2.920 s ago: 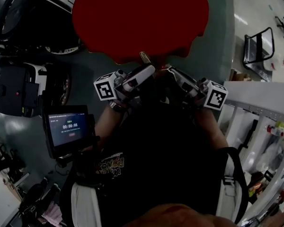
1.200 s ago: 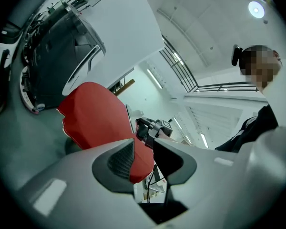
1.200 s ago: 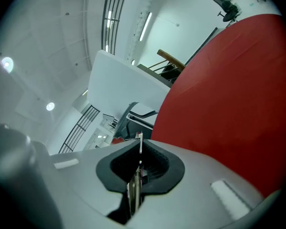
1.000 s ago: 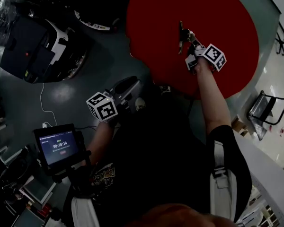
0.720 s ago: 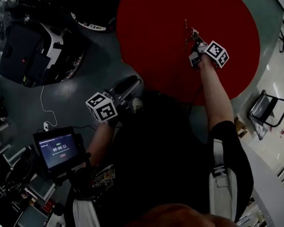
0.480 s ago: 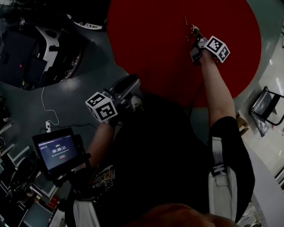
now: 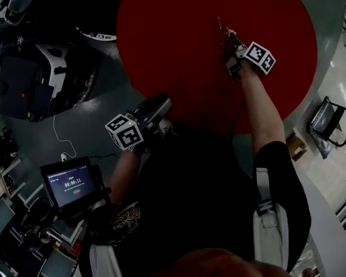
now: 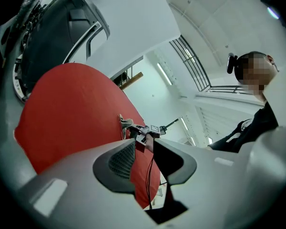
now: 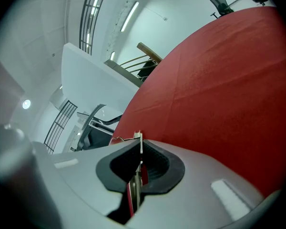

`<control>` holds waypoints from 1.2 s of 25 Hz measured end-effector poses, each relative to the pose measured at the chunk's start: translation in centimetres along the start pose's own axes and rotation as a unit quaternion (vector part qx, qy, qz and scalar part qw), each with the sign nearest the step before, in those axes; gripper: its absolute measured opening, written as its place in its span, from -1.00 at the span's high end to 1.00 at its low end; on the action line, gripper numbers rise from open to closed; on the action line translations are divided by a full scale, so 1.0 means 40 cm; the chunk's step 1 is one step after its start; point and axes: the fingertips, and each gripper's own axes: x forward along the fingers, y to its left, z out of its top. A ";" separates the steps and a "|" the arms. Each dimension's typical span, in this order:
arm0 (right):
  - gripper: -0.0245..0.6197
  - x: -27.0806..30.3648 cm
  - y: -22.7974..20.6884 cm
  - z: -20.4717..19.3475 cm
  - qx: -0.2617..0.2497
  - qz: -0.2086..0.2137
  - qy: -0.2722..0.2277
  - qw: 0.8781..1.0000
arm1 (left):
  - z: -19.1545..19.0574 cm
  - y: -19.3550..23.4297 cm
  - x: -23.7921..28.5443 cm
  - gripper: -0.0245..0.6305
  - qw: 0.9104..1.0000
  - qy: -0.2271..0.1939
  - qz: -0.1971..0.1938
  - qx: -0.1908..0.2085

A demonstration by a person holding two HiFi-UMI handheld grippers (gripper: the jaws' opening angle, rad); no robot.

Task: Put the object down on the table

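A round red table (image 7: 179,45) fills the upper head view. My right gripper (image 7: 227,39) reaches out over its right part and is shut on a thin flat metal object (image 7: 220,25) that pokes out past the fingertips. In the right gripper view that metal object (image 9: 140,144), with a red strip lower down, stands edge-on between the jaws of the right gripper (image 9: 138,168), above the red table (image 9: 219,89). My left gripper (image 7: 160,104) hangs near my body, just off the table's near edge. In its own view the left gripper (image 8: 144,159) shows a narrow bare gap.
A small screen with a timer (image 7: 72,184) stands at the lower left. Dark equipment (image 7: 29,85) lies on the floor to the left. A folding chair (image 7: 330,123) is at the right. A person in black (image 8: 257,118) shows in the left gripper view.
Since 2.9 s ago my right gripper has gone from beside the left one out over the red table with the object. Over the last second it barely shifted; the left stayed by my body.
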 end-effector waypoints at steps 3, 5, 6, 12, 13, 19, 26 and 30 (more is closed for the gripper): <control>0.90 0.000 0.013 0.001 0.002 0.011 0.003 1.000 | -0.002 -0.010 0.031 0.53 1.000 0.012 -0.011 0.002; 0.90 -0.007 0.032 -0.001 0.001 0.014 0.007 1.000 | 0.000 -0.029 0.041 0.53 1.000 0.018 -0.017 0.005; 0.90 -0.010 0.038 -0.001 0.002 0.014 0.010 1.000 | 0.000 -0.035 0.046 0.53 1.000 0.019 -0.021 0.006; 0.89 -0.014 0.055 -0.006 0.009 0.019 0.027 0.999 | 0.000 -0.054 0.062 0.53 0.999 0.028 -0.026 0.003; 0.88 -0.012 0.054 -0.007 0.010 0.019 0.031 0.999 | -0.002 -0.051 0.060 0.53 0.999 0.027 -0.027 0.002; 0.71 0.000 0.020 -0.003 0.055 0.002 0.030 0.998 | 0.001 -0.035 0.045 0.54 1.000 0.015 -0.024 -0.011; 0.64 -0.026 -0.058 0.001 0.061 -0.061 0.029 0.996 | 0.013 -0.037 0.047 0.54 1.000 0.009 -0.029 0.001; 0.62 -0.121 -0.043 -0.024 0.059 -0.106 0.005 0.993 | 0.015 -0.095 -0.047 0.54 0.999 -0.002 -0.039 0.017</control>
